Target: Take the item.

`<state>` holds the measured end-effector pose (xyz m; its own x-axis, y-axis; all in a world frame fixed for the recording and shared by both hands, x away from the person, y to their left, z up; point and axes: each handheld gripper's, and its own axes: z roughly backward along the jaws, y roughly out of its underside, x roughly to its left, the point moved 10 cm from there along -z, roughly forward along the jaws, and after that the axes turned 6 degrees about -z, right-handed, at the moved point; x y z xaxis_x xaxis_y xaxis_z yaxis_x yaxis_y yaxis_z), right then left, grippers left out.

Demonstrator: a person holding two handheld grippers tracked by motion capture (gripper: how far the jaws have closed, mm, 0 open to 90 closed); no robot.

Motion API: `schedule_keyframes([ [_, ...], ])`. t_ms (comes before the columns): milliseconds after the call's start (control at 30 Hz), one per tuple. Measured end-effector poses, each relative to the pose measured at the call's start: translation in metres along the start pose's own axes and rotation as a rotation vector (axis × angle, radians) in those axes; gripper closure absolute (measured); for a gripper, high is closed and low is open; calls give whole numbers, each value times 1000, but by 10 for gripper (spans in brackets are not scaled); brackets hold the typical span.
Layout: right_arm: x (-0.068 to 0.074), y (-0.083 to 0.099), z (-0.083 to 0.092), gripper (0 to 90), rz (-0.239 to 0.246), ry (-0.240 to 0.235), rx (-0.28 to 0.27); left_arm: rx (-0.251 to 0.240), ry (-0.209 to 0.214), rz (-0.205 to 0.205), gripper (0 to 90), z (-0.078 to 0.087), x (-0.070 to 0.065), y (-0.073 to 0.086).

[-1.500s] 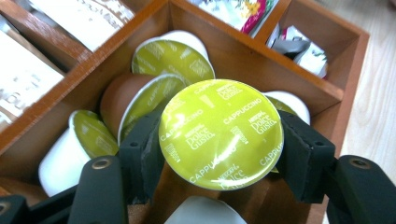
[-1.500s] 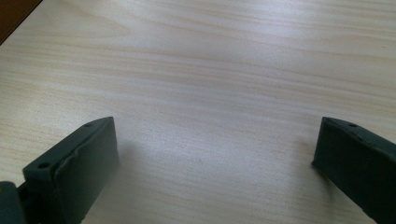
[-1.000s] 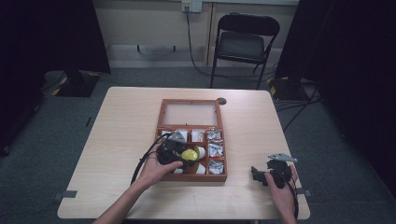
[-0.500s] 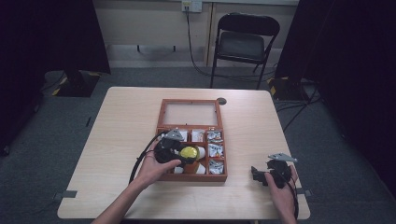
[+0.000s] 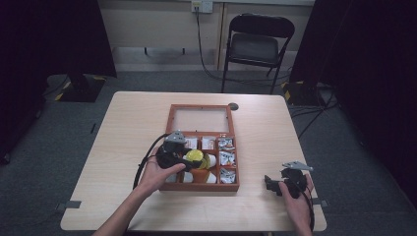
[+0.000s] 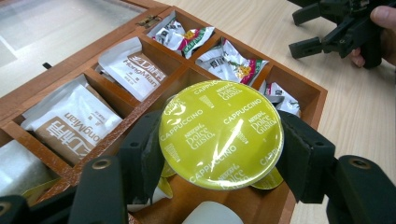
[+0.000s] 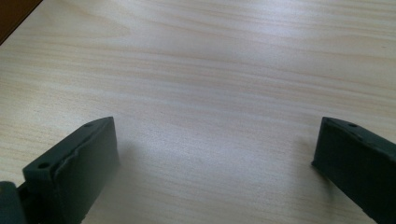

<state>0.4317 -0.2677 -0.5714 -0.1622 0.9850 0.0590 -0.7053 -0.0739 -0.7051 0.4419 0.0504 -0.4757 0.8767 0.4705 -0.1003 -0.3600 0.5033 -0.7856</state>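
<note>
Black fingers (image 6: 142,154) of the left gripper (image 6: 219,158) clamp a yellow-green cappuccino capsule (image 6: 220,134) by its rim, just above the wooden box (image 5: 171,117) and its compartments of sachets (image 6: 74,122). Off on the bare counter (image 7: 224,70), the right gripper (image 5: 275,183) rests with its fingers (image 7: 74,168) spread wide, holding nothing.

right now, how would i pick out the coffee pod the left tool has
Find the wooden compartment box in the middle of the table. The left tool holds the pod above its near compartments. Unlike the paper sachets around it, it is round, with a yellow-green foil lid printed CAPPUCCINO.
</note>
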Motion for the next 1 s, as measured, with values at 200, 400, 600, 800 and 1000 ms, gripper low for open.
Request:
schedule_keyframes([
  [200,0,0,0,0,0,0,0,-13,-6,-5,378,7,1,-4],
  [400,0,0,0,0,-1,-1,-1,-16,-24,-2,379,10,3,-4],
  [600,0,0,0,0,-1,0,0,-34,-30,7,378,18,7,-6],
  [800,0,0,0,0,0,-1,0,-42,-48,18,378,27,14,-5],
  [1000,0,0,0,0,0,-1,0,-49,-71,29,378,36,22,-3],
])
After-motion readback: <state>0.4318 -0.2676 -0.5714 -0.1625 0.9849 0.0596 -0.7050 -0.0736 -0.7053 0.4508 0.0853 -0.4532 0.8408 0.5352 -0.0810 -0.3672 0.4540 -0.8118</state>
